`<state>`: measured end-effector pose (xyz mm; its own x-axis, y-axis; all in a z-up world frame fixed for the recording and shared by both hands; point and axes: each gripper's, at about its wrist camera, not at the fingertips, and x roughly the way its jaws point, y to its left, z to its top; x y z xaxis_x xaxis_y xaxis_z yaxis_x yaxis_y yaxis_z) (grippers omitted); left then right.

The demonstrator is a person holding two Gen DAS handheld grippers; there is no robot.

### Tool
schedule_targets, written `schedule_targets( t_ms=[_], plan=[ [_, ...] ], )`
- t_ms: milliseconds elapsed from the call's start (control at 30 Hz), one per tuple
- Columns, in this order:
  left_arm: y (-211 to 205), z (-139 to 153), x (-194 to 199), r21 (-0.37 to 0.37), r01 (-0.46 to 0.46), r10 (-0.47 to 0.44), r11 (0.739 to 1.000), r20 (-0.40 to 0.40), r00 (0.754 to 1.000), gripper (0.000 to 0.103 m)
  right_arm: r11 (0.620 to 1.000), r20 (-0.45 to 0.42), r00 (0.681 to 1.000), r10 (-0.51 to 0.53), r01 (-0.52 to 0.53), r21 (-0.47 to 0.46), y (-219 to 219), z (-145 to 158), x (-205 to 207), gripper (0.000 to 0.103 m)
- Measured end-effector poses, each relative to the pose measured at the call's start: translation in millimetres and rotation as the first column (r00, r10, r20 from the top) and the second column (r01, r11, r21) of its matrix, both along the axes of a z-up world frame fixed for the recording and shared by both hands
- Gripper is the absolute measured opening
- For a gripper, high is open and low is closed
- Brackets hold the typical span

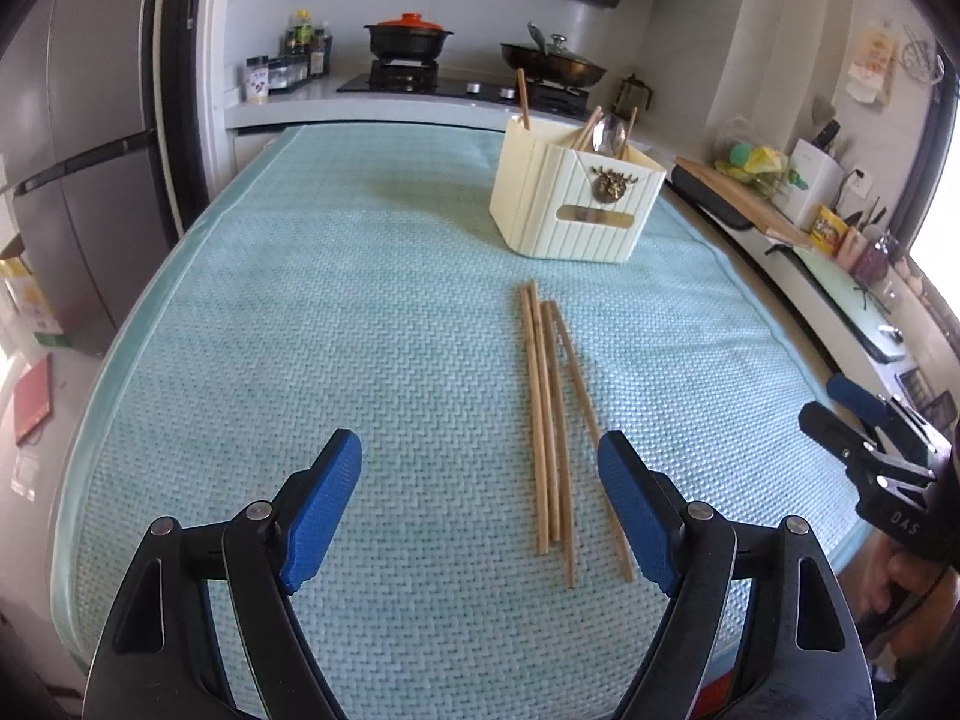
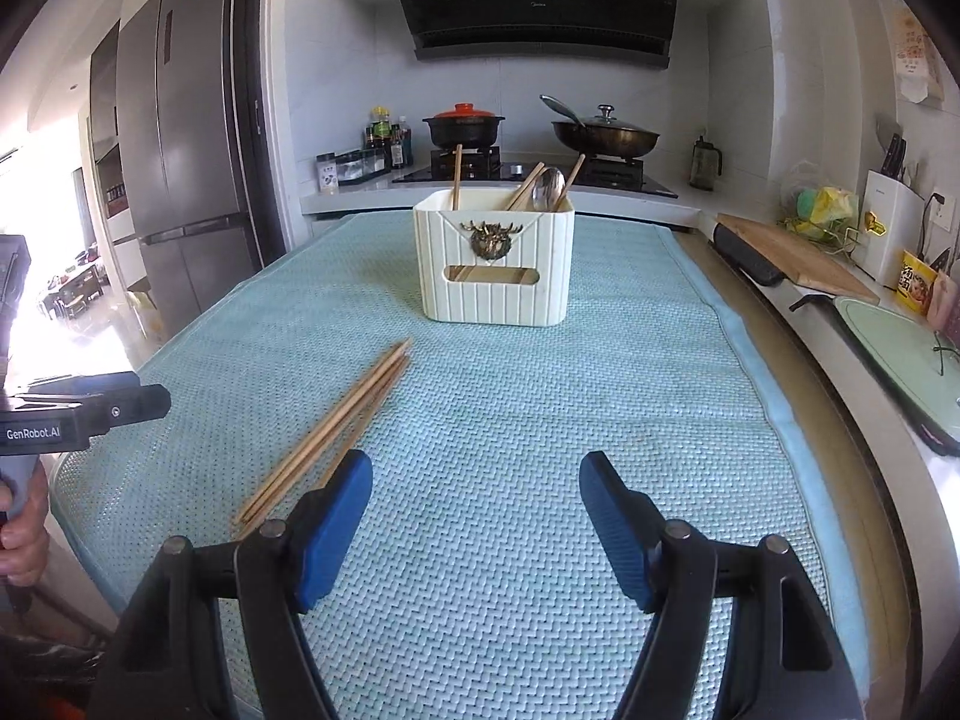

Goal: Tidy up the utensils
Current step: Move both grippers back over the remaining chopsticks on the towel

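Kitchen counter [image 2: 750, 360]: we logged loose chopsticks [image 1: 549, 420] before the holder [image 2: 493, 258]; left gripper [image 1: 480, 504] and right gripper [image 2: 475, 525] wide, empty. Risk: bundled sticks scattering when pinched.

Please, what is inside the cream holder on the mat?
In the cream holder stand several wooden chopsticks and one metal spoon. Through its front slot more wood shows. The walls hide their lower ends and the bottom.

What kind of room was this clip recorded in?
A home kitchen, most likely: a gas stove with a pot and wok, a range hood above, and a tall fridge to the left.
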<state>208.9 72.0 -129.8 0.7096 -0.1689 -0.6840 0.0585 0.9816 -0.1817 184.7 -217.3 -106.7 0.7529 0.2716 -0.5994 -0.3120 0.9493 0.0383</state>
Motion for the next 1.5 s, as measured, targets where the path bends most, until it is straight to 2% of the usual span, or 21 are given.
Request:
schedule_targets(
  t_ms=[200, 333, 567, 867, 1000, 1067, 1100, 1200, 1300, 1367, 1433, 1500],
  plan=[
    [-2.4, -13.6, 4.2, 0.025, -0.011, 0.011, 1.000, -0.022, 1.000, 0.082, 1.000, -0.061, 0.998, 0.022, -0.021, 0.012, 12.1, -13.6, 10.8, 0.073],
    [-5.7, -24.6, 7.5, 0.013, 0.003, -0.003, 1.000, -0.044, 0.999, 0.082, 0.999, -0.110, 0.993, 0.034, -0.031, 0.023, 18.8, -24.8, 16.7, 0.073],
    [-8.0, -41.4, 15.6, 0.028, 0.016, -0.014, 0.999, -0.081, 0.997, 0.082, 0.998, -0.132, 0.989, 0.067, -0.069, -0.007, 28.5, -36.1, 13.6, 0.073],
    [-28.2, -50.0, 62.7, 0.089, 0.076, -0.068, 0.993, -0.091, 0.994, 0.082, 0.998, -0.142, 0.988, 0.058, -0.058, 0.006, 23.8, -38.5, 15.5, 0.073],
    [-40.0, -57.4, 87.7, 0.140, 0.084, -0.071, 0.987, -0.097, 0.993, 0.082, 0.999, -0.141, 0.989, 0.050, -0.049, 0.011, 20.3, -38.2, 15.4, 0.073],
    [-43.2, -66.6, 98.1, 0.200, 0.071, -0.047, 0.977, -0.124, 0.991, 0.084, 0.999, -0.143, 0.989, 0.046, -0.045, 0.014, 17.9, -38.7, 15.4, 0.073],
    [-39.8, -66.8, 98.5, 0.195, 0.055, -0.035, 0.979, -0.108, 0.994, 0.084, 0.999, -0.143, 0.989, 0.043, -0.041, 0.015, 16.6, -38.6, 15.1, 0.073],
    [-17.9, -69.3, 99.4, 0.222, -0.041, 0.072, 0.974, -0.137, 0.988, 0.083, 0.999, -0.134, 0.991, 0.031, -0.029, 0.013, 12.1, -36.7, 13.5, 0.073],
    [13.3, -68.2, 90.2, 0.161, -0.109, 0.134, 0.981, -0.153, 0.979, 0.083, 1.000, -0.120, 0.993, 0.015, -0.015, 0.001, 8.5, -35.7, 11.3, 0.073],
    [26.5, -66.0, 83.0, 0.170, -0.145, 0.170, 0.975, -0.147, 0.974, 0.083, 1.000, -0.120, 0.993, 0.014, -0.015, -0.005, 9.2, -37.1, 11.6, 0.073],
    [34.7, -63.5, 76.3, 0.166, -0.160, 0.184, 0.973, -0.140, 0.973, 0.083, 1.000, -0.127, 0.992, 0.026, -0.026, -0.001, 12.5, -38.8, 13.6, 0.073],
    [41.2, -61.5, 69.9, 0.126, -0.160, 0.177, 0.979, -0.137, 0.975, 0.083, 0.999, -0.129, 0.990, 0.048, -0.048, 0.003, 18.9, -39.2, 16.4, 0.073]
  ],
)
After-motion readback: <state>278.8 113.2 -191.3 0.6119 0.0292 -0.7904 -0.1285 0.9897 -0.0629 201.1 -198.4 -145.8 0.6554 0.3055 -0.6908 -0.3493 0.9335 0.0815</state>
